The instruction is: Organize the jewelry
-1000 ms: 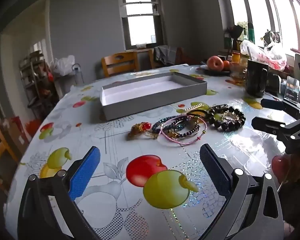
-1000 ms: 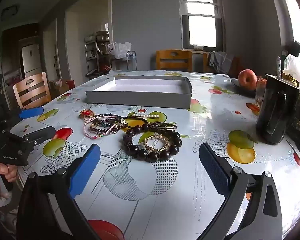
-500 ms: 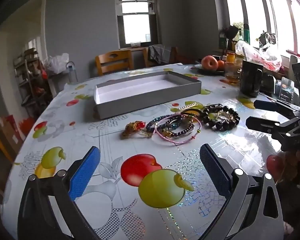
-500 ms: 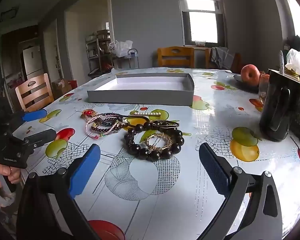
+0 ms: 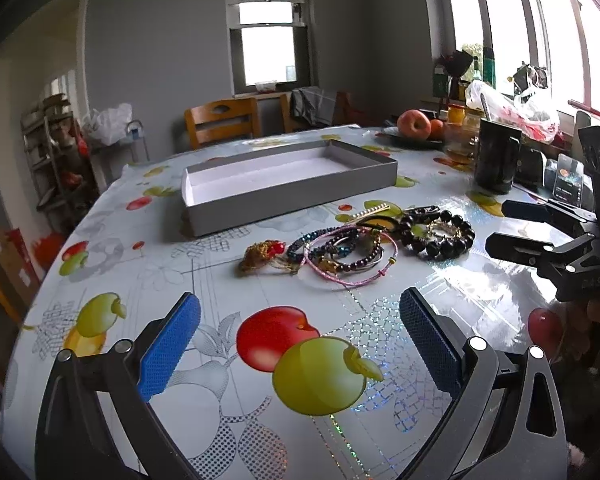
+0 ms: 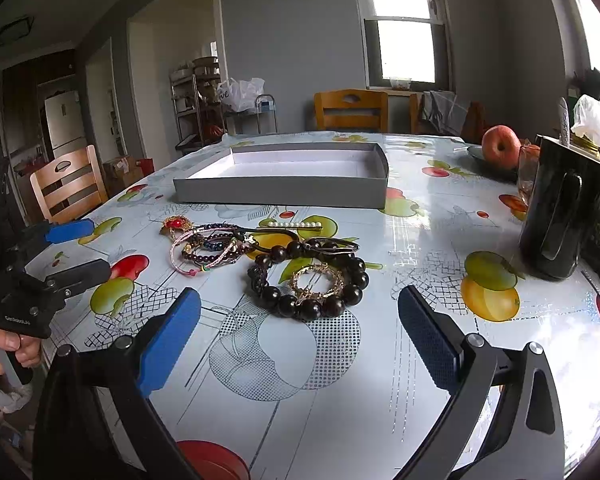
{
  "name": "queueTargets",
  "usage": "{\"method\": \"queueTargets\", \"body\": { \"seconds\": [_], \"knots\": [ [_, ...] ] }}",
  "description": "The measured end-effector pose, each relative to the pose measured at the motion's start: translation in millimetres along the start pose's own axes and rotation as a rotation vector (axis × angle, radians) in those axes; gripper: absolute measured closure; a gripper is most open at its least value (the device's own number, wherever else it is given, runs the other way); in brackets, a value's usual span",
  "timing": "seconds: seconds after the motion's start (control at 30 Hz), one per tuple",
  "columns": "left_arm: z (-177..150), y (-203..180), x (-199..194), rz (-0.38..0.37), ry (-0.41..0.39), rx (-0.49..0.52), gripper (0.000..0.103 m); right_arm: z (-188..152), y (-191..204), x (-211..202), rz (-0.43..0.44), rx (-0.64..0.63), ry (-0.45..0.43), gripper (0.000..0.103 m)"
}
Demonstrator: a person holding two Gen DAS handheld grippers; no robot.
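Note:
A shallow grey box (image 5: 288,184) (image 6: 284,184) with a white inside stands bare on the fruit-print tablecloth. In front of it lies a heap of jewelry: a dark bead bracelet (image 6: 308,280) (image 5: 438,234) around a gold chain (image 6: 318,280), a pink cord bangle (image 5: 350,260) (image 6: 200,250), purple and blue bead strands, a pearl clip (image 6: 296,225) and a red-and-gold charm (image 5: 262,254) (image 6: 176,224). My left gripper (image 5: 300,340) hovers open near the table's front edge, short of the heap. My right gripper (image 6: 300,324) is open just before the dark bracelet.
A black mug (image 6: 560,216) (image 5: 496,158) stands at the right, with a phone (image 5: 568,180) beside it. An apple (image 6: 500,147) on a plate, jars and plastic bags crowd the far right. Wooden chairs (image 6: 350,110) ring the table. A hand (image 6: 8,346) holds the left gripper.
The left gripper has drifted a little left and forward, so the box and heap sit slightly more to the right and nearer. The right gripper has edged closer to the dark bracelet.

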State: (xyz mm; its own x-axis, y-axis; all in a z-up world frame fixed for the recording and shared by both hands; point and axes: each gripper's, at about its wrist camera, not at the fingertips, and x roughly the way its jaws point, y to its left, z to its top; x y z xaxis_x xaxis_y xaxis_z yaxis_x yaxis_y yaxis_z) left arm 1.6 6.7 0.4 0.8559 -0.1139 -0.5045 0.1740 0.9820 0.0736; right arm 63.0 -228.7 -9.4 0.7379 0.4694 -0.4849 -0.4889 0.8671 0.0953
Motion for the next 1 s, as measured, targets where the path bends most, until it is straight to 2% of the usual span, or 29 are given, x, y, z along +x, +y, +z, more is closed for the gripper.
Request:
{"method": "queueTargets", "body": {
  "seconds": [1.0],
  "knots": [
    [-0.1,-1.3,3.4,0.0,0.029,0.005,0.004,0.0,-0.9,0.9,0.0,0.001,0.005,0.006]
  ]
}}
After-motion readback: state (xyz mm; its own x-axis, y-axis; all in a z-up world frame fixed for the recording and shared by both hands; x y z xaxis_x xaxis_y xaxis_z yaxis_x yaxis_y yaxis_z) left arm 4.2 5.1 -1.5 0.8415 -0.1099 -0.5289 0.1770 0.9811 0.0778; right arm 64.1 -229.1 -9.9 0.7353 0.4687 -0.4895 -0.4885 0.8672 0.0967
